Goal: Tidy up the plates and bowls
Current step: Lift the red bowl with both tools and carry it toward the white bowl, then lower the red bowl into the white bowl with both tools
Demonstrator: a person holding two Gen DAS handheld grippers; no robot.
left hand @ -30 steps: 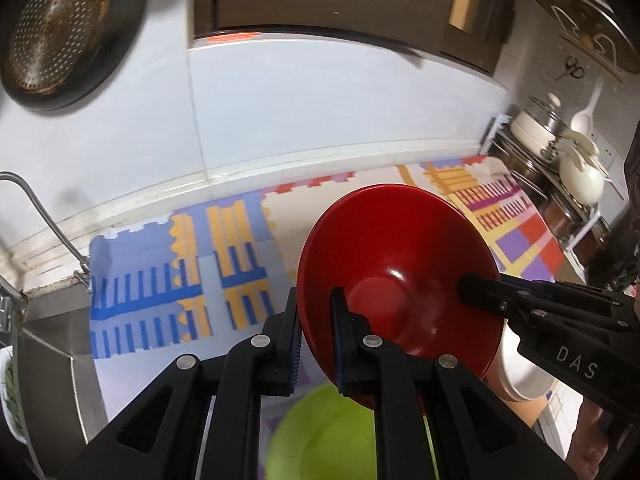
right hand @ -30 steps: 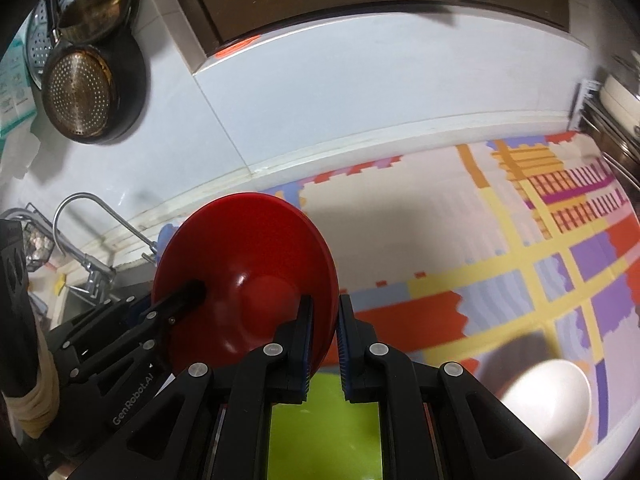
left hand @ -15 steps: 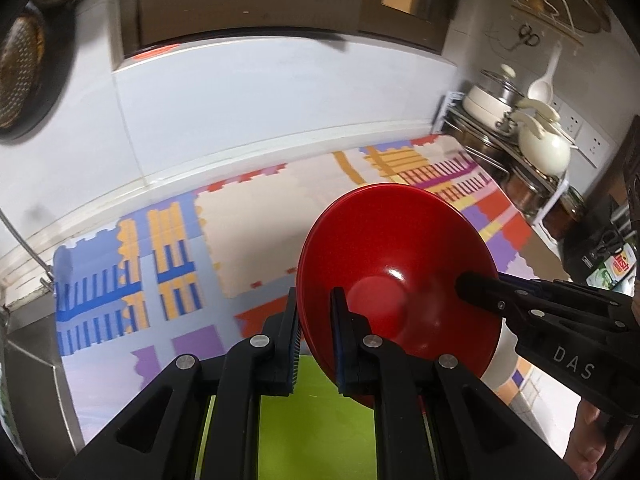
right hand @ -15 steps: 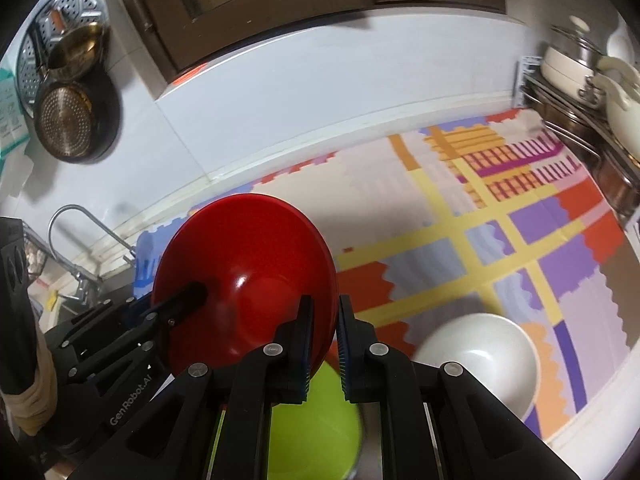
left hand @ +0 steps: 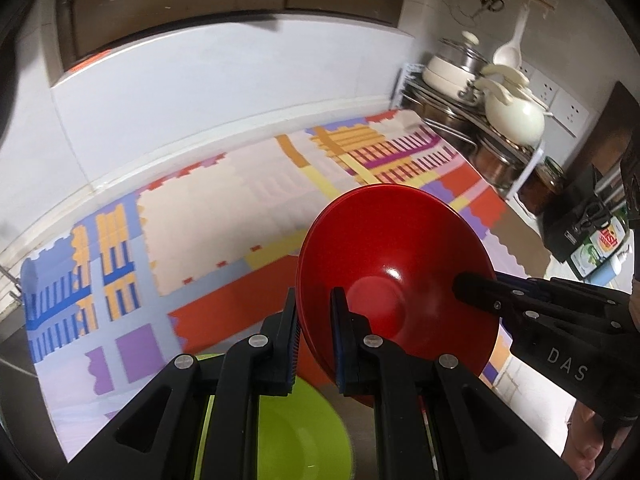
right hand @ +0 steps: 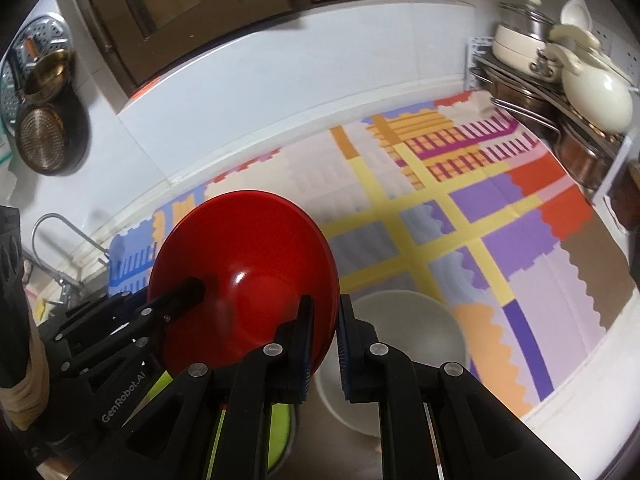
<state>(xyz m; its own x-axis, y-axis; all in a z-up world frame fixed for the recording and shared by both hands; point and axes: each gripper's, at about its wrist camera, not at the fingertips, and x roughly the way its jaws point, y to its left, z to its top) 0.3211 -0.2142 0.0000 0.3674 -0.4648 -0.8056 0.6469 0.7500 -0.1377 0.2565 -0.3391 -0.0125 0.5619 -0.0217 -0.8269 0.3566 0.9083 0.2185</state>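
Both grippers have carried the red bowl (left hand: 394,264) sideways along the counter since the earlier frames: the sink and the hanging pan have gone out of the left wrist view, and the pot rack (left hand: 472,120) at the far end of the mat (left hand: 224,216) now looks much nearer.

From the left wrist view, the left gripper (left hand: 314,336) pinches the near rim of the red bowl, one finger behind the wall and one inside it. The bowl is in the air above the mat, tilted, with its hollow turned to the camera. The right gripper (left hand: 464,284) comes in from the right and grips the opposite rim. Under the left gripper, a green bowl (left hand: 300,428) sits low at the bottom edge. A white pot (left hand: 514,114) stands on the rack.

From the right wrist view, the right gripper (right hand: 323,336) is clamped on the right edge of the red bowl (right hand: 244,264), the rim between its two pads. The left gripper (right hand: 196,288) holds the other side. Just right of the red bowl and lower, a white bowl (right hand: 408,332) rests on the counter at the near edge of the mat (right hand: 500,232). A strip of the green bowl (right hand: 280,432) shows between the fingers. On the wall at the left hangs a pan (right hand: 46,140), with a tap (right hand: 60,224) below it.
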